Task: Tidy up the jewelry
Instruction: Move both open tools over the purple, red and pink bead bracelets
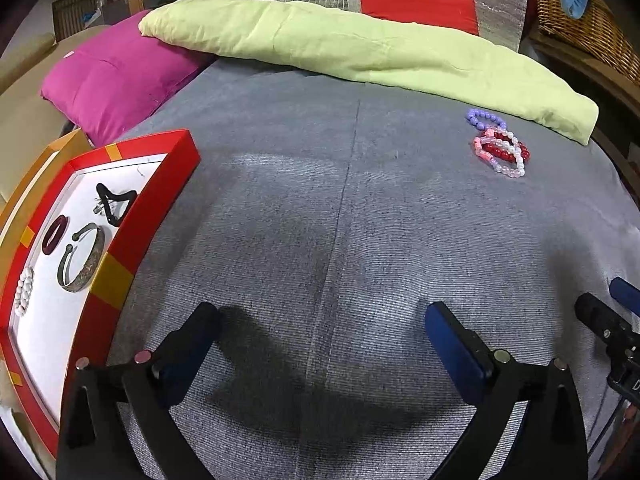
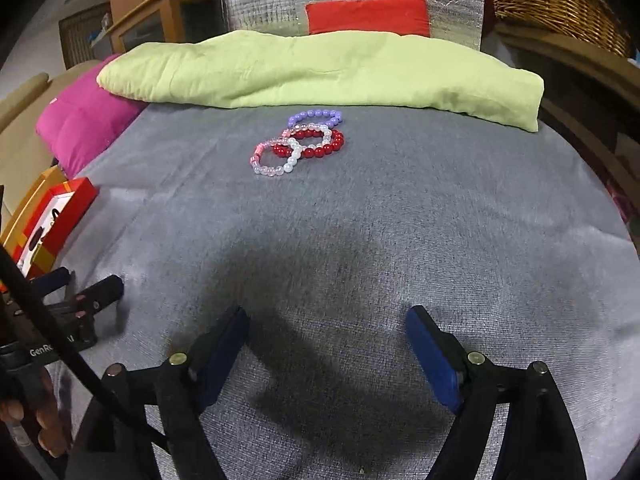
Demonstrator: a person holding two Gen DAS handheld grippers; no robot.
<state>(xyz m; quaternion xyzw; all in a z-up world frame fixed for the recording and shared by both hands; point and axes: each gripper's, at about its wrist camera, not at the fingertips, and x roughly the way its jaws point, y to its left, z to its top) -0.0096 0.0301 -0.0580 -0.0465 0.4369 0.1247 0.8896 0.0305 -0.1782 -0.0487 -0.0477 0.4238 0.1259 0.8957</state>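
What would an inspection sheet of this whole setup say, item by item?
Surface: grey cloth, flat.
Job's things: beaded bracelets piled near the far side; red box at left holding a metal cuff, dark red ring, white bead bracelet, black band.
Clutter: nothing seen.
Tools: left tool open, empty; right tool open, empty.
Cables: black cable beside left tool.
Surroundings: green blanket, pink cushion, red cushion, wicker basket.

A: What colours lie on the grey ribbed bedcover [image 2: 400,220]?
B: Far off, a lime-green quilt [image 2: 320,68]; a magenta pillow [image 1: 116,84]; purple beads [image 2: 316,117], red beads [image 2: 320,145], clear-pink beads [image 2: 276,158].
A: And left?
B: A red tray [image 1: 160,200], yellow-taped, white inside.
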